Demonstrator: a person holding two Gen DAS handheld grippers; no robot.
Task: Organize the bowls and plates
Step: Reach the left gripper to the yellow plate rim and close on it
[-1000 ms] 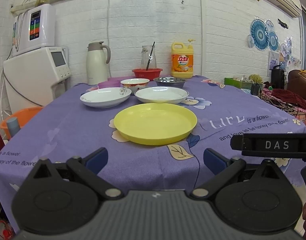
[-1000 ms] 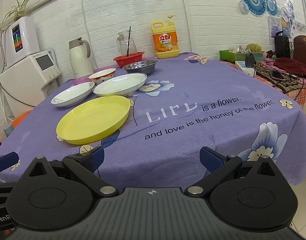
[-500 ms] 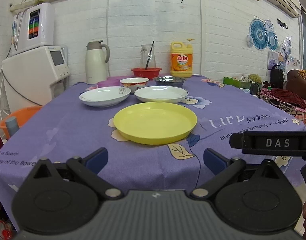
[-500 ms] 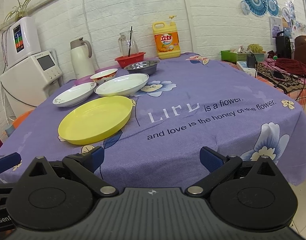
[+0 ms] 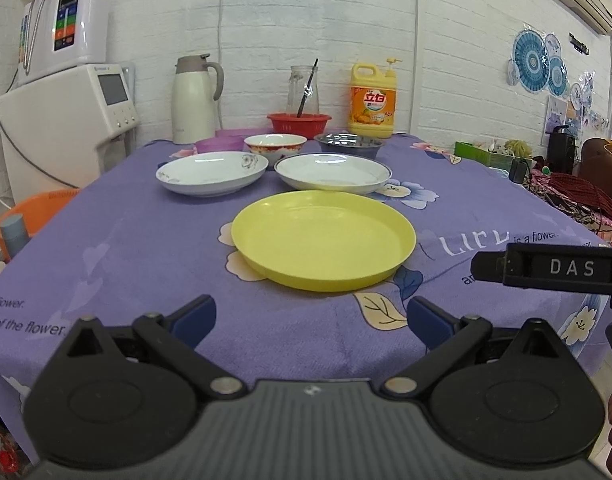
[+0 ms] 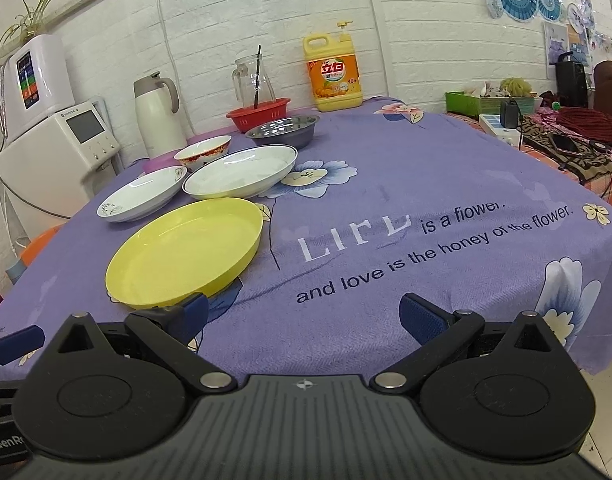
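Blue pads tip both grippers, and both are spread wide with nothing between their fingers. The left gripper (image 5: 309, 318) hangs over the near edge of the table (image 5: 118, 240), aimed at the yellow plate (image 5: 323, 238), which lies just ahead of it on the purple cloth. The right gripper (image 6: 302, 318) hovers at the same near edge, further to the right, its left pad close to the yellow plate's near rim in its own view, though contact cannot be told.

Beyond the yellow plate sit two white plates side by side: the flowered white plate (image 5: 212, 172) on the left and the blue-rimmed white plate (image 5: 331, 174) on the right, the latter just behind the yellow one. Behind them stand a red-patterned bowl (image 5: 274, 147) and a steel bowl (image 5: 349, 144), with a purple dish (image 5: 222, 142) to the left of the patterned bowl. At the far edge are a red basket (image 5: 299, 121), a glass jug (image 5: 304, 88), a thermos (image 5: 194, 98) and a yellow detergent bottle (image 5: 373, 102).
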